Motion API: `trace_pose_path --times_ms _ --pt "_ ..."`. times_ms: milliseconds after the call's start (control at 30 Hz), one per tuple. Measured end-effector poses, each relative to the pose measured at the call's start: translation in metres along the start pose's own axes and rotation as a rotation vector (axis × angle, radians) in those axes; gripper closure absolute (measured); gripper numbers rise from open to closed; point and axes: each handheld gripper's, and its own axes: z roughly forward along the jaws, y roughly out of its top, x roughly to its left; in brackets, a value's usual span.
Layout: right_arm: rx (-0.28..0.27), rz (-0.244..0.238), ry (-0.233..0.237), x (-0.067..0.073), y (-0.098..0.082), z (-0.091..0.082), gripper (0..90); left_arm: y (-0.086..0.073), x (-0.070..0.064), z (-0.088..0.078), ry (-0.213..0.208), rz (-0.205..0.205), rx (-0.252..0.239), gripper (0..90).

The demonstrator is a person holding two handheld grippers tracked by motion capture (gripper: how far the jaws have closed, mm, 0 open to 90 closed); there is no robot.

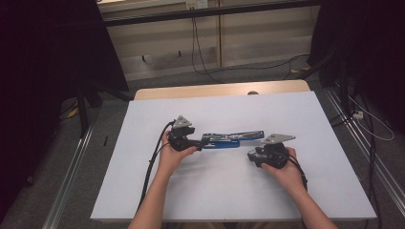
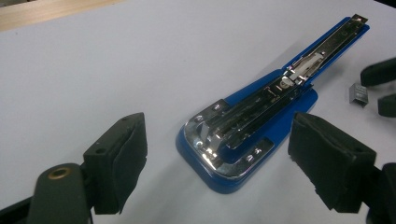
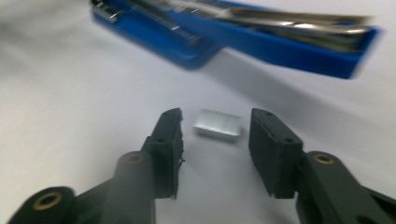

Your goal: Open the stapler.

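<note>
High view shows a blue stapler [image 1: 224,140] lying flat and swung wide open on the white desk [image 1: 229,191], between two hands. Left tool [image 1: 191,141] sits at the stapler's left end. Its jaws stand wide apart on each side of that end (not touching it). Right tool [image 3: 212,140] is open too, not pressing anything. A small strip of staples [image 3: 218,124] lies on the desk between its jaws, near the stapler.
</note>
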Motion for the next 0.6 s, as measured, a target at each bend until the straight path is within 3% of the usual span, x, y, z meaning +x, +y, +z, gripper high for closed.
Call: trace_pose_path --times_ms 33,233,333,400,600 --pt "0.007 -0.013 -0.007 0.004 0.000 -0.001 55.5 0.000 0.000 -0.001 0.003 0.000 0.002 20.0" --pt "0.022 -0.042 0.085 0.017 -0.005 -0.009 63.8 0.000 0.001 -0.003 0.002 -0.011 -0.013 18.9" --pt "0.002 -0.056 0.058 0.013 -0.004 -0.008 55.0 0.000 0.000 -0.004 0.003 -0.014 -0.015 18.8" --pt "-0.009 -0.060 0.041 0.007 -0.002 -0.006 54.4 -0.001 0.001 -0.005 0.007 -0.009 -0.009 18.9" --pt "-0.032 -0.106 0.064 -0.001 0.009 0.006 49.3 -0.003 0.003 -0.006 0.010 -0.017 -0.004 17.9"
